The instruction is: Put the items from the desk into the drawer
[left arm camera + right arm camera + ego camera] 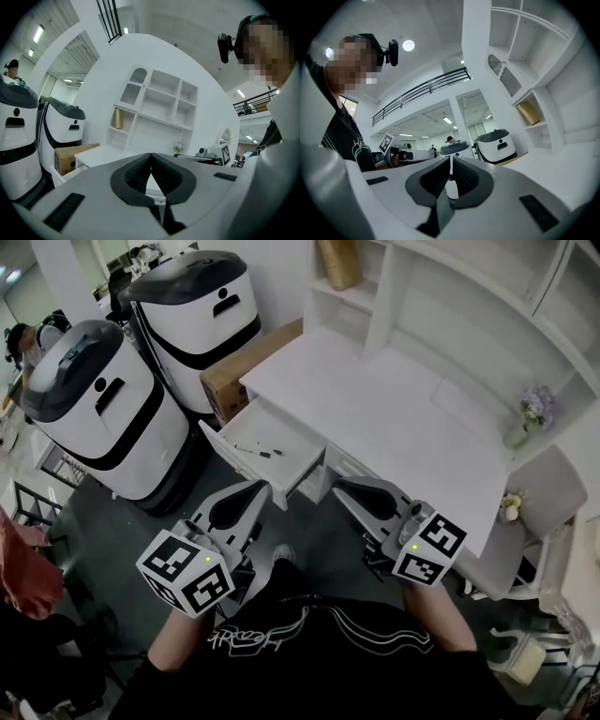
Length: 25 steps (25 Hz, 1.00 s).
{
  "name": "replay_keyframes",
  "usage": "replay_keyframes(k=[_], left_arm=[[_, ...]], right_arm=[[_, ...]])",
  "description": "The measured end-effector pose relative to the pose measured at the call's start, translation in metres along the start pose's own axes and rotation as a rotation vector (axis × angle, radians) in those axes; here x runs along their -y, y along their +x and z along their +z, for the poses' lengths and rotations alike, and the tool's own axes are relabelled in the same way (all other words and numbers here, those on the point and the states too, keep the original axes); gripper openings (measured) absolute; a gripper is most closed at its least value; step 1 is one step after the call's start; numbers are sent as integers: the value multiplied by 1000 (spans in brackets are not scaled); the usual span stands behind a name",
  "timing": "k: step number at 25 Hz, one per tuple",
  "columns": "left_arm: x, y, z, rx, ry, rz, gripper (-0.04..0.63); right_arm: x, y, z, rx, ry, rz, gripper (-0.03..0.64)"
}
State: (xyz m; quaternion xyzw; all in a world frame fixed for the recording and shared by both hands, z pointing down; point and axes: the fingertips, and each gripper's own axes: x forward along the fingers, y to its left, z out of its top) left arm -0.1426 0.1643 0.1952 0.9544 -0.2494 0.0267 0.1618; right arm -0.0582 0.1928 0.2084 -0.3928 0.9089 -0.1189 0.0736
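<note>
The white desk (375, 418) has its drawer (298, 463) pulled open at the front left. A thin pen-like item (246, 449) and a small dark piece (265, 455) lie inside the drawer. My left gripper (255, 491) hovers just in front of the drawer, shut and holding nothing. To its right my right gripper (345, 489) hangs at the desk's front edge, also shut with nothing in it. In the left gripper view the left gripper (151, 155) has its pads meeting at the tip. In the right gripper view the right gripper (451, 158) is closed too.
Two white-and-black machines (103, 409) (202, 315) stand left of the desk, with a cardboard box (234, 367) beside them. A flower vase (530, 418) sits at the desk's right end. Shelves behind hold a gold roll (339, 261). A grey chair (539, 493) stands at the right.
</note>
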Motion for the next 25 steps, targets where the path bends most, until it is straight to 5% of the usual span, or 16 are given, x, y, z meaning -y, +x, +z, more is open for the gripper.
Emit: replay_keyframes(k=[25], left_arm=[[40,7,2,-11,36,-12,20]], right_arm=[[-6,-32,11,3,-4,-26,52]])
